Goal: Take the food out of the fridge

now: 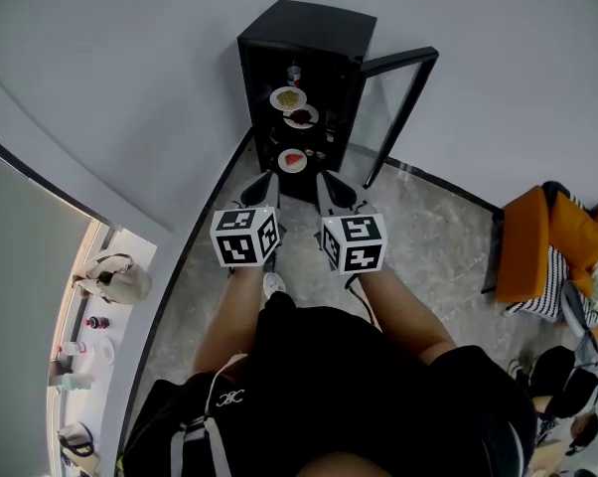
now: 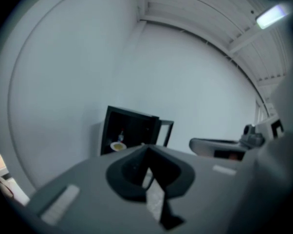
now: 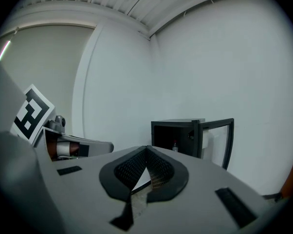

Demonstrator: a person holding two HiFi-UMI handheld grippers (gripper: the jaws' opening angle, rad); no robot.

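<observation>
Three food plates (image 1: 301, 117) in fridge (image 1: 309, 23), ahead of grippers (image 1: 271, 177) (image 1: 321, 177)

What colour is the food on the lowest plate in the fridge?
Red food on a white plate; head view shows it best.

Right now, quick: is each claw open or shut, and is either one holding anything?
Left claw: shut, holding nothing.
Right claw: shut, holding nothing.

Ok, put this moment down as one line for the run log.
stage: before pickup | fridge: door open | food plates: three, inside fridge | left gripper: shut, empty | right gripper: shut, empty
</observation>
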